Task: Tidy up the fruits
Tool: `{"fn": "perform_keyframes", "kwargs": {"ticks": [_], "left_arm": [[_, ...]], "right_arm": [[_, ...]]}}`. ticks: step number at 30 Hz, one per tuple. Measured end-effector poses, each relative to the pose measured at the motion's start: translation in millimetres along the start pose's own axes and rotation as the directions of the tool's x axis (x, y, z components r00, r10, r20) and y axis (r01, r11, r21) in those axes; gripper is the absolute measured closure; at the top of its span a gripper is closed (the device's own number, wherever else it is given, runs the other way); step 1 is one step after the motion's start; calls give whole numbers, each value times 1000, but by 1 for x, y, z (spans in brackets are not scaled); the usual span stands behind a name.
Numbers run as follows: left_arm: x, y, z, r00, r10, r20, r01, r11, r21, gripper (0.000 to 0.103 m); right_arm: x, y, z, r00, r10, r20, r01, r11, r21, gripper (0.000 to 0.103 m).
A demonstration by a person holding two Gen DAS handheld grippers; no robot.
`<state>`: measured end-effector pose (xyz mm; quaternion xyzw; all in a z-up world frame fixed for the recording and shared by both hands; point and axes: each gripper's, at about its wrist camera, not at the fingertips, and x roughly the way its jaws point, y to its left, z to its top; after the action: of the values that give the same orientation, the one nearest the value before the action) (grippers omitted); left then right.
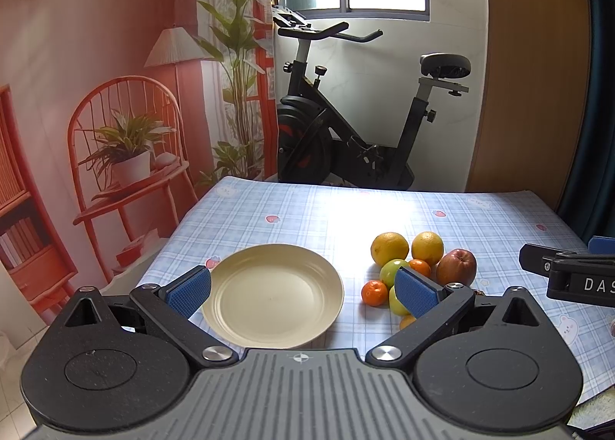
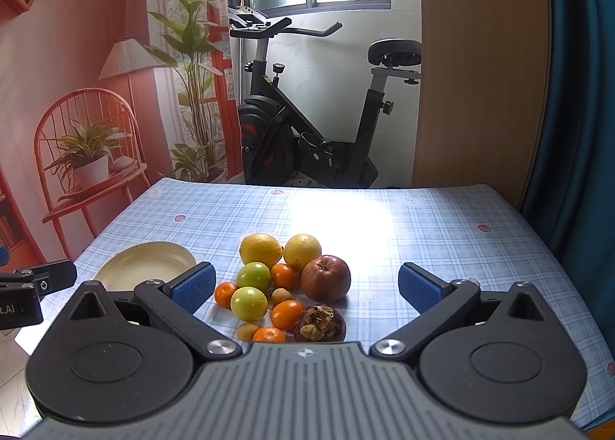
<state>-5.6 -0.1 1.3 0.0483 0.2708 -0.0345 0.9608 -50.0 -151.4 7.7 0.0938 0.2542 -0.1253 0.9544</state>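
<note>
The left hand-held gripper point(image 1: 303, 288) hangs released over the surface point(image 1: 292, 217), its blue pads spread wide with nothing between them. Its right pad hides part of a green apple point(image 1: 390, 271) and most of the second green apple point(image 1: 396, 301) below it in the left wrist view. A small yellowish fruit point(image 1: 406, 321) peeps out under that finger, too covered to name. The cream plate point(image 1: 273, 294) lies bare just left of the fruit pile, its near rim cut off by the gripper body.

The right hand-held gripper point(image 2: 307, 288) is likewise released and empty, hovering above the pile. From its view the fruits sit close together, many touching: two yellow citrus point(image 2: 260, 249) at the back, a red apple point(image 2: 326, 278), several small oranges point(image 2: 284, 276), two small brownish fruits point(image 2: 280, 296) hard to identify, and a dark mangosteen point(image 2: 319, 322) whose lower edge the gripper body cuts off, as it does the nearest orange point(image 2: 269, 334).

Writing is only partly readable: "DAS" on the other gripper at the right edge of the left view, and "t.AI" at the left edge of the right view. An exercise bike point(image 2: 307, 125) stands beyond the surface.
</note>
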Motion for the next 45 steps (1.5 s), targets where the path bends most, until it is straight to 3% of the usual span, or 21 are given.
{"fn": "perform_keyframes", "kwargs": {"ticks": [27,35,39,41,45], "left_arm": [[4,4,-3,1000,2,-18,-2,1000,4,0],[12,7,-1,999,16,-39,-16,1000,4,0],[25,9,-1,997,34,-72,-34,999,-6,1],[33,10,0,995,46,-87,-48,999,-13,1],[50,14,-1,992,50,-116,-57,997,-57,10]], "right_arm": [[5,-2,1,999,32,-24,-32,999,21,0],[27,-22,-3,999,-16,42,14,999,33,0],[48,-41,-16,995,42,95,-47,998,52,0],[60,-47,-22,994,80,76,-85,994,67,0],[80,-62,-34,979,183,91,-193,975,107,0]]}}
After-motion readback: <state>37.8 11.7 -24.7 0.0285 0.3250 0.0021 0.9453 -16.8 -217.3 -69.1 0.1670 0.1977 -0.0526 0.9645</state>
